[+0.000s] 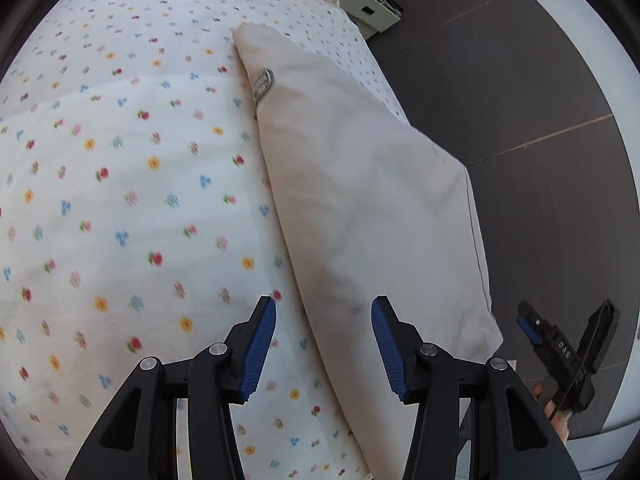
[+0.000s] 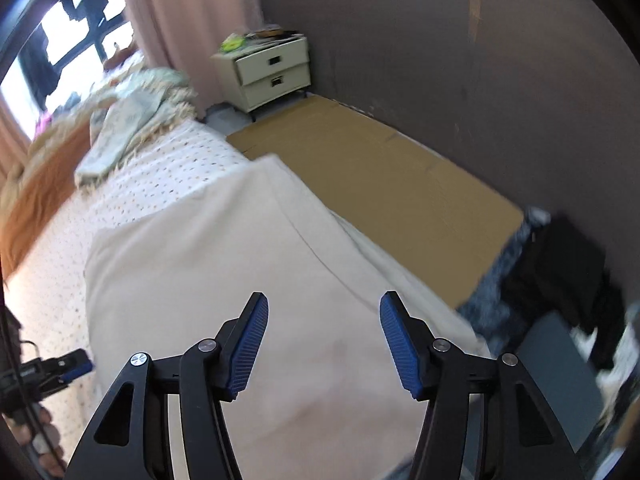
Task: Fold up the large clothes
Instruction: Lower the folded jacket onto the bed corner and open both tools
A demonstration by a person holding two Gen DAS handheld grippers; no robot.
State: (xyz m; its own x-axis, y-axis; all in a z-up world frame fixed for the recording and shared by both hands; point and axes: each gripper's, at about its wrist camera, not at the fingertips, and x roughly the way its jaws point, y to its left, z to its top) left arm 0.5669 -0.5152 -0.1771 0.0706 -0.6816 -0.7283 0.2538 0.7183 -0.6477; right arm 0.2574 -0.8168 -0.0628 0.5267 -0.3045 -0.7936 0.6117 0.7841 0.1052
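Note:
A folded cream garment (image 1: 360,184) lies along the right edge of a bed with a flowered sheet (image 1: 120,184); a grey label (image 1: 262,84) shows near its far end. My left gripper (image 1: 324,320) is open and empty, hovering over the garment's near left edge. My right gripper (image 2: 324,316) is open and empty above the same garment (image 2: 224,264). The right gripper also shows in the left wrist view (image 1: 560,344), off the bed's right side. The left gripper shows at the left edge of the right wrist view (image 2: 60,368).
A cream nightstand (image 2: 272,72) stands by the grey wall past the bed. Flat cardboard (image 2: 380,184) lies on the floor beside the bed. Crumpled bedding (image 2: 136,112) is piled at the bed's far end. Dark bags (image 2: 560,272) sit on the floor at right.

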